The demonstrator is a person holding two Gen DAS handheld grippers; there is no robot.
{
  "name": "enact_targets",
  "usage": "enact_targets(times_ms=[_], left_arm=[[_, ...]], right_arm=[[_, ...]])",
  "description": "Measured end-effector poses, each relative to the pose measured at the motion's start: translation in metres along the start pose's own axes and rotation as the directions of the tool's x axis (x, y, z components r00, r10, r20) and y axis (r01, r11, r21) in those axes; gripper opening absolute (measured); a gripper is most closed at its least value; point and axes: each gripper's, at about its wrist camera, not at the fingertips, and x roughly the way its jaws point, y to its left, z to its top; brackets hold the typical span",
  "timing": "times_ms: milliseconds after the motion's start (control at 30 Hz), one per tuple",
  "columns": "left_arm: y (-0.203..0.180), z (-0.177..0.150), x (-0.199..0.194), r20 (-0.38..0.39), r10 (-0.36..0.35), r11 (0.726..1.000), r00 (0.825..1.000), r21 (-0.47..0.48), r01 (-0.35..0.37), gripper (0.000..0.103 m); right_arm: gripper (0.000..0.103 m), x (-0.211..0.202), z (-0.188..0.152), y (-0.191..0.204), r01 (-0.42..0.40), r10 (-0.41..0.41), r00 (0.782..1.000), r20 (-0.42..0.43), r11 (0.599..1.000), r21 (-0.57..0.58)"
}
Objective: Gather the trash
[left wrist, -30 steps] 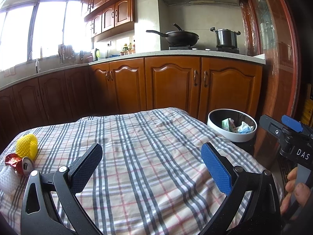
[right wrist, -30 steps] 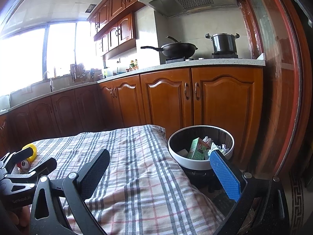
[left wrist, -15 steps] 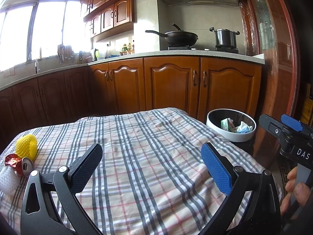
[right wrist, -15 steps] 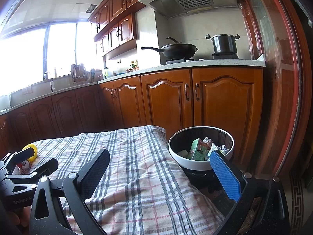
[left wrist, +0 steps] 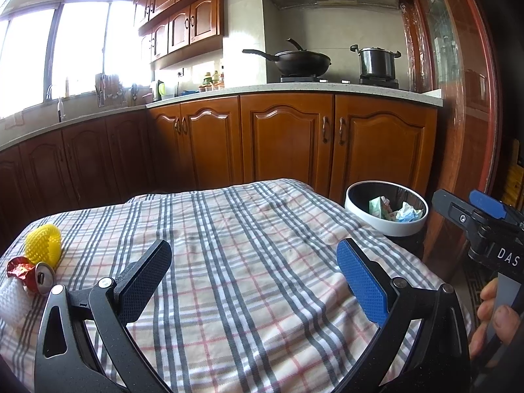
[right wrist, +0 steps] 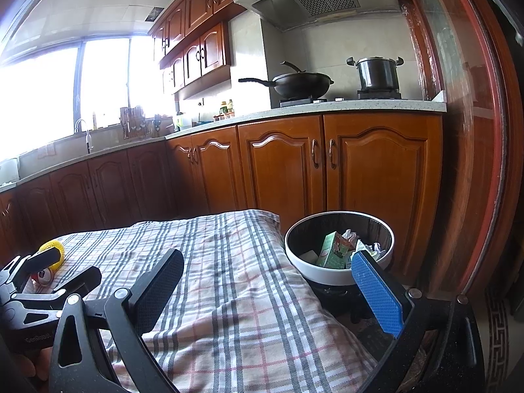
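On the checked tablecloth (left wrist: pixel 249 262) the trash lies at the far left: a yellow foam net (left wrist: pixel 44 245), a crushed red can (left wrist: pixel 36 276) and a white foam piece (left wrist: pixel 9 301). My left gripper (left wrist: pixel 255 268) hovers open over the cloth, right of that trash, holding nothing. My right gripper (right wrist: pixel 267 278) is open and empty above the table's right edge, beside the white-rimmed bin (right wrist: pixel 337 273). The bin (left wrist: pixel 386 224) holds a green carton (right wrist: pixel 334 252) and crumpled paper. In the right wrist view the left gripper (right wrist: pixel 62 268) stands in front of the yellow net (right wrist: pixel 52 250).
Wooden kitchen cabinets (left wrist: pixel 288 137) run behind the table, with a wok (left wrist: pixel 301 59) and a pot (left wrist: pixel 376 60) on the counter. A red wooden door frame (right wrist: pixel 475 163) stands at the right. A hand (left wrist: pixel 494 321) holds the right gripper's handle.
Both views have drifted slightly; the grippers stay open and empty, and the trash has not moved.
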Motion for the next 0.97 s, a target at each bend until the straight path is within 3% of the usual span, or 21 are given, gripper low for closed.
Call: enact_targets(times_ms=[967], left_arm=[[0.003,-0.0002,0.0048,-0.019,-0.008,1.0,1.0,-0.008,0.007,0.103]], right_arm=[[0.103,0.0089,-0.0027,0.0003,-0.013,0.013,1.0,-0.028,1.0,-0.001]])
